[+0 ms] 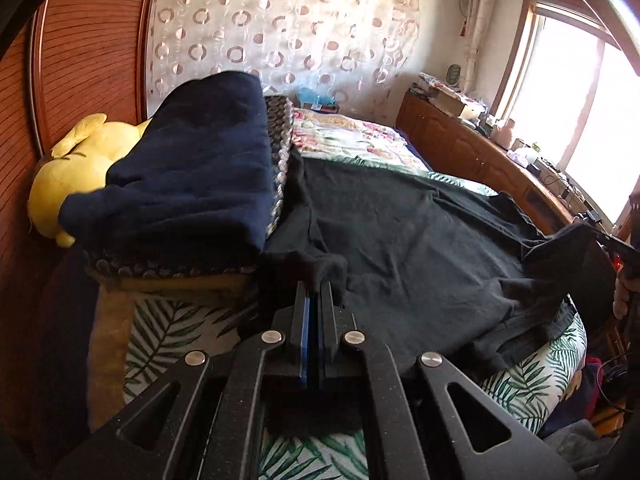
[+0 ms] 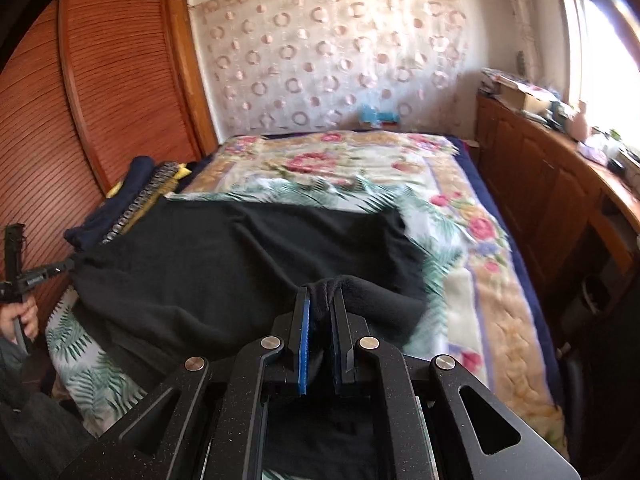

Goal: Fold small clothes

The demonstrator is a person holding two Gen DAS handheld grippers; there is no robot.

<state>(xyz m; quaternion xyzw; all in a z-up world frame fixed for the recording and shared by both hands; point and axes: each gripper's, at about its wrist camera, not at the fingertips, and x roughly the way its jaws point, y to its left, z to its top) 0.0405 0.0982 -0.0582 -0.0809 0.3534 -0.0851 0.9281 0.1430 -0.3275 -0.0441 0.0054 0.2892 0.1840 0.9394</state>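
Nearest the person, at the front edge of the bed, both grippers pinch the same black garment. The left gripper has its jaws clenched on a bunched fold at the garment's left near corner; the right gripper grips a thicker wad of cloth at the right near corner, jaws held slightly apart by the fabric. Holding the two near corners this way keeps the edge taut between them, so I judge it is ready to be lifted and carried over for a fold.

Beyond the grippers the garment lies spread across the leaf-print sheet, mostly flat with a few creases. Farther left, against the wardrobe, a navy blanket is stacked clear of the work, a yellow plush toy behind it. The floral quilt covers the far end.
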